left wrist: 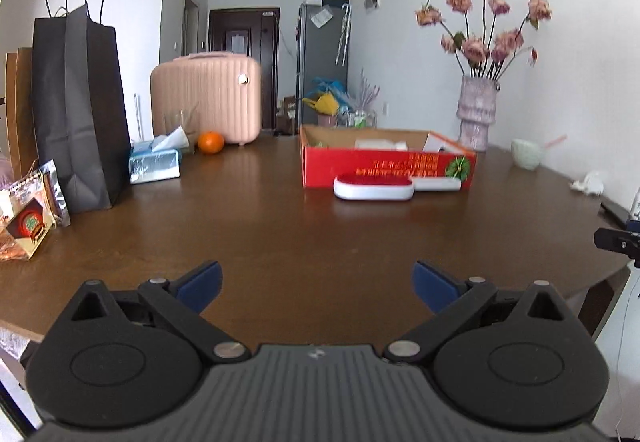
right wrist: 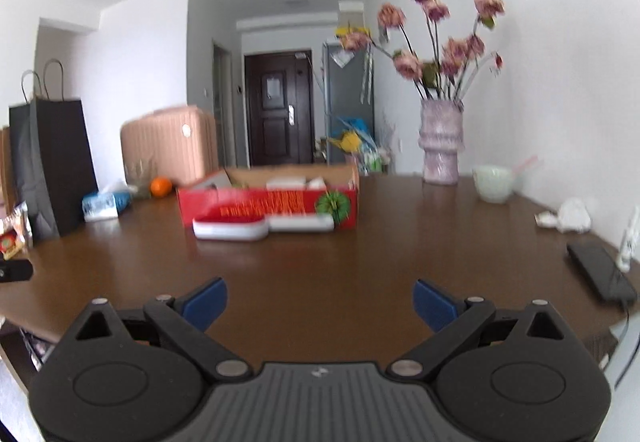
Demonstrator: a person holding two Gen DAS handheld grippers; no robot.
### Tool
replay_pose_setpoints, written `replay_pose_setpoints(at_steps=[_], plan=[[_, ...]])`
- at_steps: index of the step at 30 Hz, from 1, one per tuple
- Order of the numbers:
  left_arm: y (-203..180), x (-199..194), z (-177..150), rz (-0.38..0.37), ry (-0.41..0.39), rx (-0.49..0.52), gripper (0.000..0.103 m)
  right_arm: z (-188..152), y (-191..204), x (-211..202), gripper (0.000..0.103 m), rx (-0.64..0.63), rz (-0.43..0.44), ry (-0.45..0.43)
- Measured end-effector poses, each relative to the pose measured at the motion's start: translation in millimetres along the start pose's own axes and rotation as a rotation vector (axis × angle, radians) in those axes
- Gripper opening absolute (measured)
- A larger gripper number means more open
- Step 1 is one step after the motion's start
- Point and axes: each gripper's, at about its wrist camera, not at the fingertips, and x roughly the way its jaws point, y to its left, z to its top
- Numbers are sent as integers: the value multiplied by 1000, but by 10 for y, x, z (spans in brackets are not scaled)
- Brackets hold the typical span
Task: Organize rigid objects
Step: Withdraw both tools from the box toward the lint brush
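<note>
A: How do the claws stand?

B: The left gripper (left wrist: 318,286) has its blue pads spread wide with only bare brown table (left wrist: 280,226) between them. The right gripper (right wrist: 320,304) is spread just as wide, gripping nothing.

A: What lies ahead of them?

B: Well ahead of both sits the red cardboard box (left wrist: 384,165), open on top, its long side facing the claws. Touching its front wall lies the red-topped white case (left wrist: 374,187), flat, long axis running left to right. A slimmer white case (left wrist: 438,183) lies just right of it, partly behind, same direction. For the right claw, both sit ahead and left.
</note>
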Motion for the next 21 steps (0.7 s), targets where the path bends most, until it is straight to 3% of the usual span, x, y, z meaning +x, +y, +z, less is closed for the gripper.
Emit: replay_pose_setpoints(at_steps=[7, 14, 18, 19, 21], plan=[[-84, 264, 154, -28, 24, -10, 103, 59, -54, 126, 99, 35, -10, -7], [-138, 795, 321, -78, 84, -10, 103, 200, -134, 577, 98, 35, -15, 72], [-124, 1182, 594, -141, 82, -13, 103, 399, -274, 967, 97, 97, 32, 139], [-110, 1305, 673, -151, 85, -17, 103, 461, -287, 1093, 93, 91, 54, 150], [-73, 1601, 838, -186, 104, -38, 103, 574, -296, 1344, 76, 67, 86, 166]])
